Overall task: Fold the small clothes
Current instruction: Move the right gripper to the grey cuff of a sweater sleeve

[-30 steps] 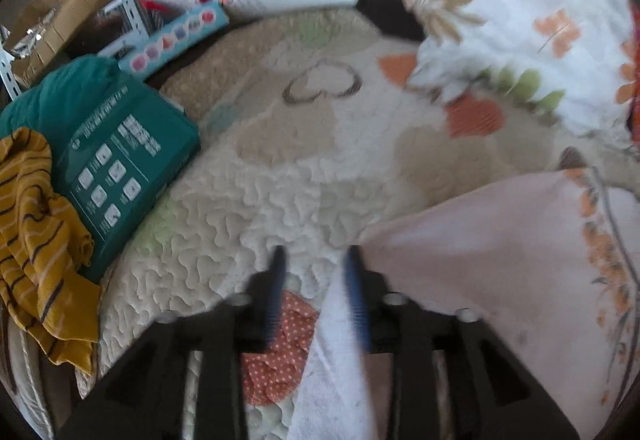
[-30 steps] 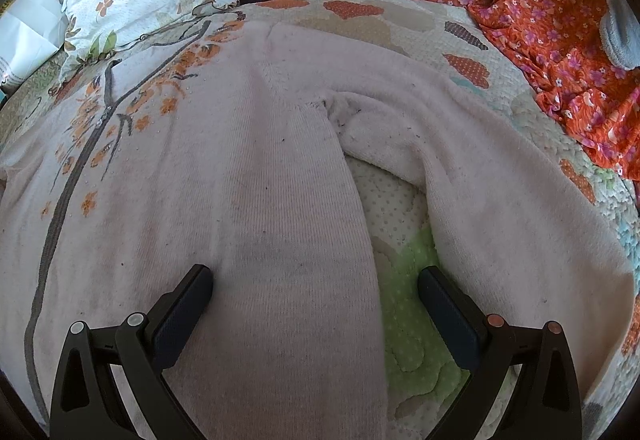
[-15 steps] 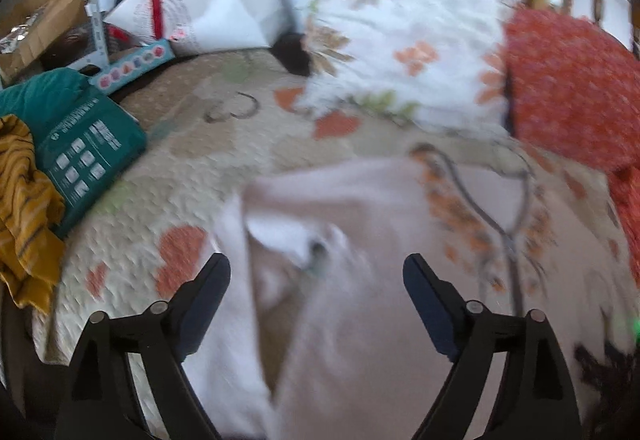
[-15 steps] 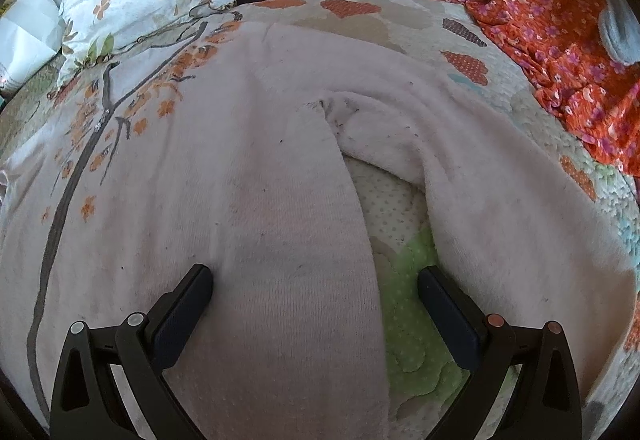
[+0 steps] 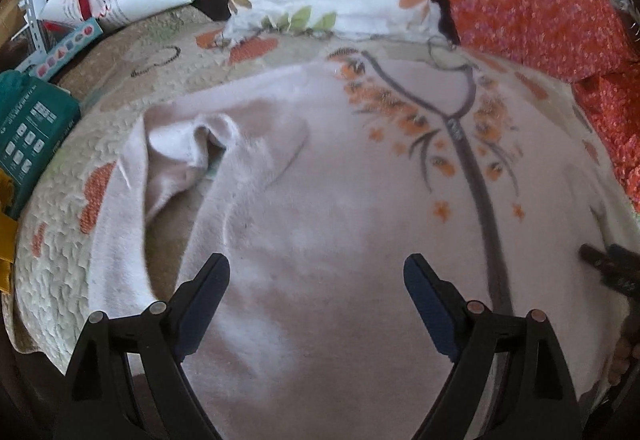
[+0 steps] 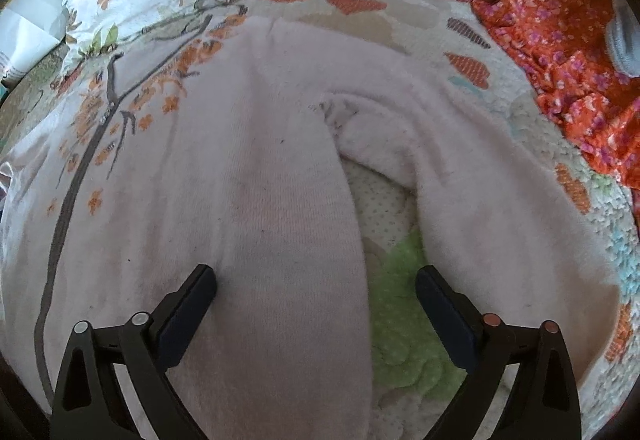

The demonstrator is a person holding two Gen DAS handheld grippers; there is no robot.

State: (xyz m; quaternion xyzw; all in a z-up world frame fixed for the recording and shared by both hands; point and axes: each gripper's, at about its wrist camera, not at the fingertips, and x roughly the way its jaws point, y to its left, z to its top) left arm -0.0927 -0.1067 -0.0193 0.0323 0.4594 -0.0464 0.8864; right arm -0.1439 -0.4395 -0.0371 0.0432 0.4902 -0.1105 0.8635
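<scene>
The pale pink fleece garment with a grey zip and orange flower print [image 5: 320, 200] lies spread flat on the quilted patchwork bedcover [image 5: 60, 252], zip side up. One sleeve [image 5: 132, 200] lies crumpled along the body on the left-wrist side; the other sleeve [image 6: 480, 208] curves away from the body in the right-wrist view, leaving bedcover exposed between them.

My left gripper [image 5: 316, 304] hovers over the lower body panel with its jaws spread wide and nothing between them. My right gripper [image 6: 316, 304] is likewise spread, straddling the body's side edge, gripping nothing.

Handling judgement: the fleece is light, soft and limp. It should drape and bunch rather than hold a crease, and it will likely drag on the textured quilt. Recommended grasp points are the sleeve cuffs and the hem corners, pinching a single doubled edge, not the flat panel centre.
</scene>
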